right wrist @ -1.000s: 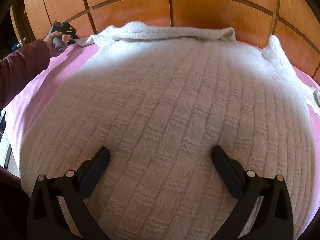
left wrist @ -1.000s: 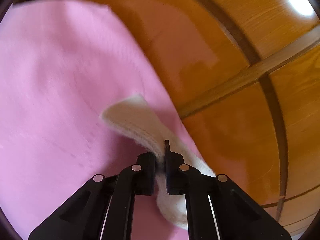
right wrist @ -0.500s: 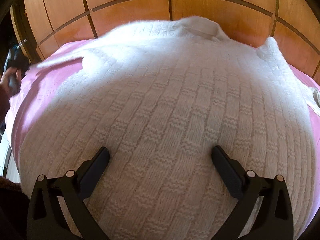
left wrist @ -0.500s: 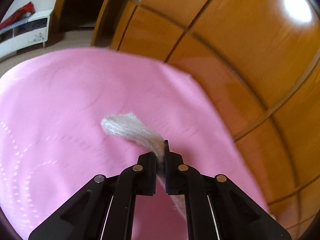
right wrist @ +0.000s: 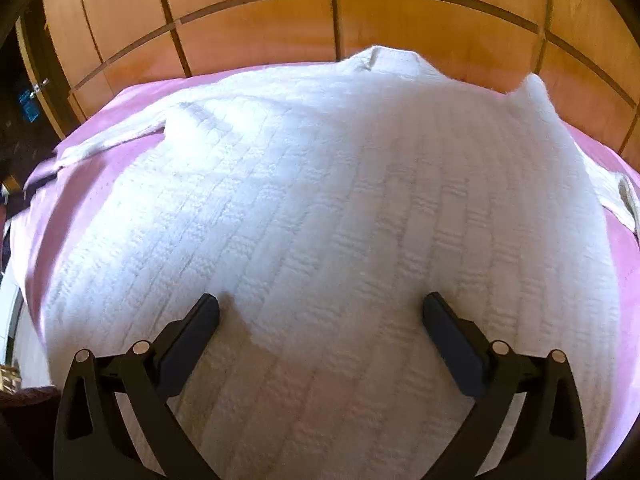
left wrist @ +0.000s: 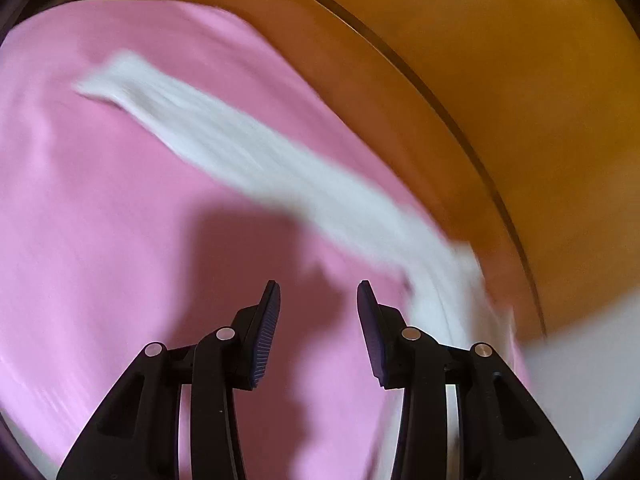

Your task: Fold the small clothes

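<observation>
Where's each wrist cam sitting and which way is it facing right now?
Left wrist: on the left hand-held gripper, angled down at the pink sheet and the stretched-out sleeve; jaws opening, nothing between them.
Right wrist: on the right hand-held gripper, angled down over the white knit sweater, facing the wood panelling; open fingers show.
Shared: sweater, sheet, panelling.

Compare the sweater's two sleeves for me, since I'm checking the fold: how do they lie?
The left sleeve lies stretched flat and straight across the pink sheet. The right sleeve runs down along the sweater's side instead, its cuff turned up. Both are white knit, and neither is folded over the body.
</observation>
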A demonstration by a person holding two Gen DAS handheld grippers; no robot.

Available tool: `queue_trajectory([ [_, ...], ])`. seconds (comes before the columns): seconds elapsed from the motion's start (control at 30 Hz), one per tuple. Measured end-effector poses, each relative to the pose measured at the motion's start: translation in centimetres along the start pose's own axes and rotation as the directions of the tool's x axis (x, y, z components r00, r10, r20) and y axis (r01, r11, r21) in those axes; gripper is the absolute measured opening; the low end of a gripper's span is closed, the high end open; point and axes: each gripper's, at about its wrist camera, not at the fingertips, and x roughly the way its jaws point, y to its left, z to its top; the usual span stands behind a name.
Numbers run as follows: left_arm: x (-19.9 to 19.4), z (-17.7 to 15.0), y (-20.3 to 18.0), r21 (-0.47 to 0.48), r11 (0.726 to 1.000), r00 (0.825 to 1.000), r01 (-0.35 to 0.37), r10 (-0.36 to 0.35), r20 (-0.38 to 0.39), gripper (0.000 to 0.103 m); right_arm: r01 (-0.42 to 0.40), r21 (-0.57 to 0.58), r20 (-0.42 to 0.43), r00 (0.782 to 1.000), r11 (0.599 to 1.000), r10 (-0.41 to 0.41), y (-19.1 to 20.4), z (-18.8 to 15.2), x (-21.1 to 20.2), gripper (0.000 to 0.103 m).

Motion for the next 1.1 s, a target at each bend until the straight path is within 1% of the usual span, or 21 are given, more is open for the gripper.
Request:
queue_trajectory([
  [0.07,0.1,-3.0,-1.8,0.059,0.996,0.995,0.070,-0.066,-0.070,0.038,0.021,0.056,0.019,1.000,0.998,-0.022,-1.8,-0.2,-1.5,0.100],
  [0.1,0.3,-5.0,-2.6,0.077,0.990,0.986,0.122,-0.111,-0.125,0.038,0.035,0.085,0.027,0.999,0.996,-0.038,-2.8,-0.4,-2.2,0.100],
  [0.13,0.4,-6.4,-3.2,0.091,0.986,0.979,0.138,-0.122,-0.161,0.038,0.065,0.124,0.034,0.997,0.990,-0.070,-4.4,-0.8,-3.2,0.100],
  [0.2,0.8,-8.8,-4.3,0.119,0.980,0.968,0.161,-0.133,-0.214,0.047,0.141,0.199,0.041,0.988,0.970,-0.152,-7.7,-2.0,-5.3,0.100],
  [0.27,1.3,-11.1,-4.9,0.143,0.974,0.955,0.176,-0.133,-0.265,0.047,0.196,0.264,0.034,0.977,0.945,-0.212,-10.6,-3.5,-6.9,0.100],
  [0.33,1.9,-12.6,-4.6,0.132,0.977,0.950,0.167,-0.123,-0.287,0.047,0.237,0.317,0.003,0.968,0.918,-0.251,-13.1,-5.3,-8.1,0.099],
  [0.37,2.1,-13.2,-4.4,0.125,0.979,0.948,0.162,-0.119,-0.296,0.047,0.236,0.341,-0.020,0.970,0.910,-0.244,-14.1,-6.3,-8.4,0.093],
  [0.4,2.3,-13.7,-4.2,0.109,0.981,0.948,0.161,-0.123,-0.295,0.047,0.214,0.360,-0.039,0.976,0.908,-0.214,-14.7,-7.1,-8.4,0.081],
  [0.43,2.4,-14.2,-4.1,0.092,0.981,0.947,0.170,-0.137,-0.292,0.045,0.156,0.397,-0.065,0.988,0.905,-0.142,-15.3,-8.2,-8.3,0.075],
  [0.5,3.0,-14.6,-4.6,0.092,0.979,0.944,0.183,-0.149,-0.295,0.007,0.084,0.434,-0.075,0.996,0.897,-0.057,-15.3,-9.8,-8.4,0.070],
  [0.57,2.8,-14.3,-5.0,0.118,0.975,0.947,0.187,-0.147,-0.284,0.005,0.063,0.410,-0.069,0.997,0.910,-0.038,-14.4,-10.2,-8.6,0.049],
  [0.6,2.6,-14.1,-5.5,0.138,0.972,0.949,0.191,-0.147,-0.278,0.005,0.060,0.403,-0.069,0.997,0.913,-0.035,-14.0,-10.1,-8.6,0.031],
  [0.63,2.1,-14.5,-6.1,0.156,0.968,0.951,0.195,-0.148,-0.273,0.004,0.054,0.390,-0.075,0.997,0.919,-0.027,-13.7,-9.9,-8.7,0.018],
  [0.67,1.6,-14.5,-6.5,0.177,0.964,0.952,0.199,-0.147,-0.268,0.004,0.044,0.383,-0.078,0.997,0.923,-0.015,-13.5,-9.7,-9.0,0.011],
  [0.77,-0.4,-14.8,-6.6,0.203,0.960,0.955,0.194,-0.138,-0.261,0.004,0.008,0.338,-0.012,1.000,0.941,-0.004,-12.8,-8.4,-11.7,0.009],
  [0.83,-0.4,-15.6,-6.0,0.211,0.964,0.956,0.161,-0.099,-0.277,0.004,0.016,0.302,0.005,1.000,0.953,-0.018,-12.6,-8.2,-13.2,0.009],
  [0.9,0.7,-16.2,-5.6,0.218,0.971,0.954,0.101,-0.032,-0.299,0.004,0.039,0.301,-0.023,0.999,0.953,-0.033,-12.9,-8.7,-12.7,0.007],
  [0.97,1.4,-16.2,-5.5,0.212,0.975,0.950,0.065,0.004,-0.312,0.005,0.064,0.321,-0.080,0.996,0.945,-0.040,-13.6,-9.5,-11.0,0.006],
  [1.03,0.9,-15.4,-5.8,0.211,0.976,0.956,0.053,0.012,-0.294,0.013,0.049,0.365,-0.081,0.997,0.930,-0.021,-14.3,-9.8,-10.4,0.008],
  [1.07,0.6,-15.0,-6.0,0.217,0.975,0.960,0.050,0.013,-0.278,0.027,0.043,0.378,-0.074,0.997,0.925,-0.016,-14.7,-9.8,-10.5,0.012],
  [1.1,0.1,-14.1,-6.5,0.229,0.973,0.970,0.035,0.022,-0.243,0.042,0.049,0.383,-0.067,0.997,0.922,-0.025,-15.1,-10.0,-10.8,0.022],
])
